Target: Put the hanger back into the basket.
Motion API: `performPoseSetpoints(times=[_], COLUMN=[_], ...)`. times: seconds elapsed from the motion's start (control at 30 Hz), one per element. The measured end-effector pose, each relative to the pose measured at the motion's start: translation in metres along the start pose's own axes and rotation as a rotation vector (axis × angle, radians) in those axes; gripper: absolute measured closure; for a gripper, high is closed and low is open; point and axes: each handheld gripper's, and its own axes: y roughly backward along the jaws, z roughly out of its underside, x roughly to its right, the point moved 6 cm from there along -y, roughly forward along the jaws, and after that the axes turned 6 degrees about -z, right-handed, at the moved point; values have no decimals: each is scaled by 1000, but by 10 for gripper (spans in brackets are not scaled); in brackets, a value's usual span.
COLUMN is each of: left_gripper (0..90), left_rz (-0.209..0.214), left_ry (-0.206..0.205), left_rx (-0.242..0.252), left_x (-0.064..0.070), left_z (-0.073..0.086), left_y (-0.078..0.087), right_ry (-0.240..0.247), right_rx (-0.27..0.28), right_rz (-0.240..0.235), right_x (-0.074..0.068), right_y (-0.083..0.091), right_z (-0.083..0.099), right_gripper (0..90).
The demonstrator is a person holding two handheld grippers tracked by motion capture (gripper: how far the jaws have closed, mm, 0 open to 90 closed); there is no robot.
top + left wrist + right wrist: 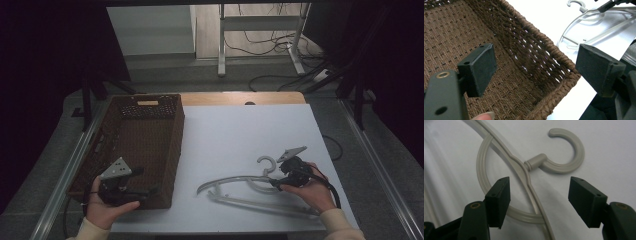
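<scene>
A white table (240, 135) carries two things. A brown woven basket (150, 125), long and rectangular, lies along the left edge, reaching from the far left corner almost to the near edge. A pale grey plastic hanger (240, 192) lies flat near the near right corner, well apart from the basket.

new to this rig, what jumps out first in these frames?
The dark brown woven basket stands out against the white table, sitting at its left side. Right of it lies a pale grey plastic hanger, with the right gripper open just above the hanger's neck, near the hook. The left gripper is also open, poised over the basket's near corner.
</scene>
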Motion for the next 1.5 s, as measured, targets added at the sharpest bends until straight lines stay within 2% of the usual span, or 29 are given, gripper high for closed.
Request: performPoseSetpoints(times=[0.03,0.23,0.37,0.47,0.5,0.57,0.6,0.8,0.87,0.9,1.23,1.33,1.37,1.4,1.5], left_gripper=[170,170,170,171,171,171,171,172,172,172,173,174,174,174,174], left_rz=[0,-1,-1,0,0,0,0,0,0,0,-2,-2,-2,-1,-1], left_ry=[0,-2,-4,-6,-6,-7,-6,-6,-3,-3,-7,-8,-8,-6,-6], left_rx=[0,-3,-3,-4,-4,-5,-4,-6,-6,-6,-3,-4,-4,-5,-5], left_x=[0,0,1,1,1,1,1,1,1,1,1,1,1,1,1], left_z=[0,0,0,1,1,0,1,1,1,1,1,1,1,1,1], left_y=[0,0,0,0,0,-1,-1,-1,-1,-1,0,0,0,-1,0], right_ry=[0,47,63,99,99,121,128,186,259,259,294,295,295,295,299], right_rx=[0,-94,-123,-159,-159,-163,-163,-175,-182,-182,-126,-53,-53,-18,2], right_rz=[0,-3,-5,-3,-3,-33,-46,-58,-51,-51,-13,-15,-15,-16,-24], right_x=[0,-1,-2,-3,-3,-5,-5,-6,-9,-9,-5,-5,-5,-5,-5], right_y=[0,-12,-15,-19,-19,-19,-20,-20,-20,-20,-5,9,9,16,21], right_z=[0,-2,-1,-1,-1,-2,-2,-3,-3,-3,-6,-11,-11,-13,-14], right_gripper=[353,489,547,619,619,723,741,775,810,810,819,819,819,820,820])
